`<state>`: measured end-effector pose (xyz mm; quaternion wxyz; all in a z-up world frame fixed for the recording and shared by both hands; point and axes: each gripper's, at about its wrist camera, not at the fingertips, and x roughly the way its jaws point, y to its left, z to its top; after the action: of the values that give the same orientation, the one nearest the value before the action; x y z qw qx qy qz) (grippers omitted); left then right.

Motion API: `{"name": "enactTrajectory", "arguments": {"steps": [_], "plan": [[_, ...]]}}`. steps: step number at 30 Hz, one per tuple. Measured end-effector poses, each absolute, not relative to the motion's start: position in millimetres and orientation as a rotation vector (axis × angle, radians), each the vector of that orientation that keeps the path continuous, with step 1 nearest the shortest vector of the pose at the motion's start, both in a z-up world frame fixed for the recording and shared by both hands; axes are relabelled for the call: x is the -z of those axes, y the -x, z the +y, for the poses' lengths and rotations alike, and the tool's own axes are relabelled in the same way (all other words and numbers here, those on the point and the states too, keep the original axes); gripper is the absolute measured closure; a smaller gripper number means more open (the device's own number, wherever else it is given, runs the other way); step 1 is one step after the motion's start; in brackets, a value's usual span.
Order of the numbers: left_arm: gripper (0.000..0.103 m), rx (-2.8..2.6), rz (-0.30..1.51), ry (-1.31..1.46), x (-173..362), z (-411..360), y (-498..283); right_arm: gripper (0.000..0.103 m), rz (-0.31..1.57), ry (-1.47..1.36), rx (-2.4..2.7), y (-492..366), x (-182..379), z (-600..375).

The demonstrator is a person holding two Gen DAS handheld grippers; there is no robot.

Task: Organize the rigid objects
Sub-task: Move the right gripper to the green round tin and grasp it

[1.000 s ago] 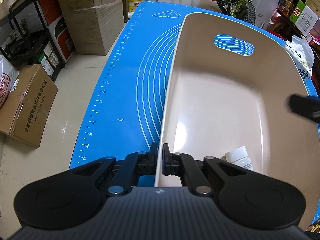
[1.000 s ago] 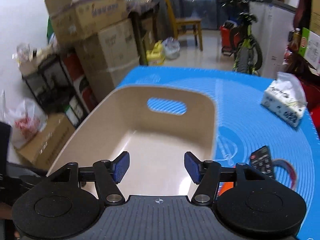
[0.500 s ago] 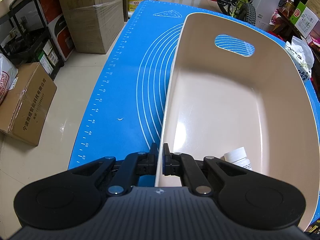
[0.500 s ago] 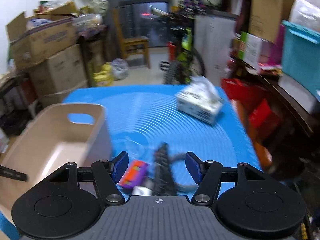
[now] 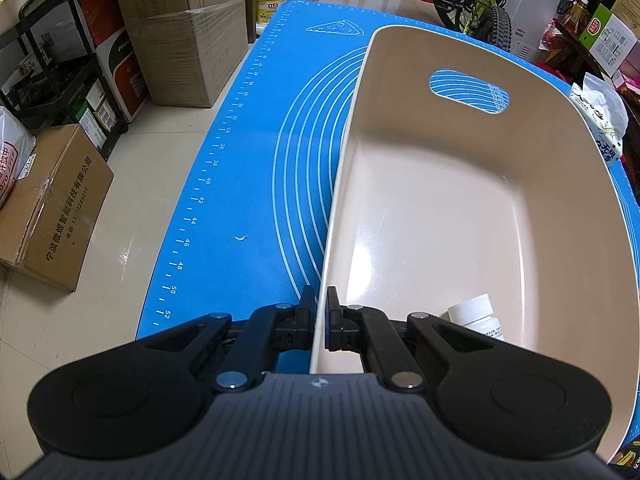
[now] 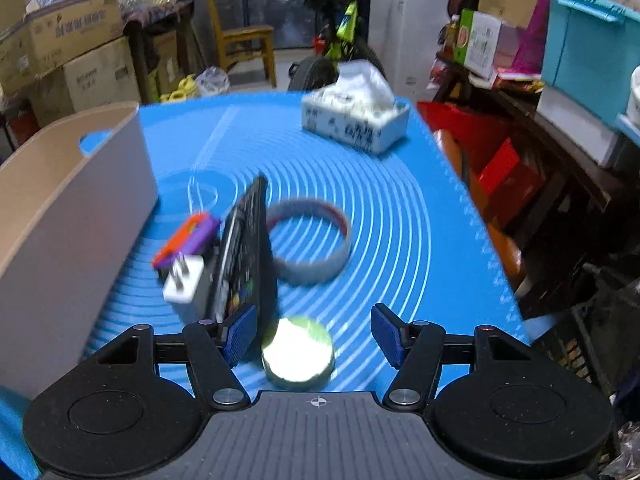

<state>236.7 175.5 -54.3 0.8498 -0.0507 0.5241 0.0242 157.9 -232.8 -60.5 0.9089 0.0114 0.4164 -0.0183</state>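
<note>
Left gripper (image 5: 319, 320) clamped the beige bin (image 5: 460, 208) rim; right gripper (image 6: 314, 334) hung open over a round green-rimmed tin (image 6: 298, 350).

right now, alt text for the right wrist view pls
The open right gripper hovers over a round green-rimmed lid on a blue baking mat. Ahead lie a black remote, white charger plug, grey wristband and tissue pack; a beige bin stands left.

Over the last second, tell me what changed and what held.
The right gripper swung away from over the beige bin, toward the loose items, and now hangs open above the round green-rimmed lid. Nothing was grasped or released. The left gripper stays clamped on the bin's rim; the white bottle stays inside.
</note>
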Motion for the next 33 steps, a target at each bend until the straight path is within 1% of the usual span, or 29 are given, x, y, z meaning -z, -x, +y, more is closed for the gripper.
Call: {"name": "enactTrajectory", "arguments": {"steps": [7,14,18,20,22,33], "plan": [[0.097,-0.052,1.104,0.104,55,175,-237,0.033,0.899,-0.004,-0.033,-155,85,-234],[0.097,-0.051,1.105,0.104,55,176,-237,0.033,0.893,0.007,-0.061,-166,97,-231],[0.097,-0.052,1.105,0.104,55,176,-237,0.037,0.879,0.023,-0.068,-167,98,-229],[0.097,-0.052,1.104,0.105,54,176,-237,0.044,0.875,0.032,-0.066,-167,98,-228],[0.097,-0.052,1.104,0.105,54,176,-237,0.048,0.870,0.027,-0.061,-166,98,-228],[0.097,-0.051,1.105,0.104,54,176,-237,0.049,0.846,0.075,0.004,-159,97,-224]]}}
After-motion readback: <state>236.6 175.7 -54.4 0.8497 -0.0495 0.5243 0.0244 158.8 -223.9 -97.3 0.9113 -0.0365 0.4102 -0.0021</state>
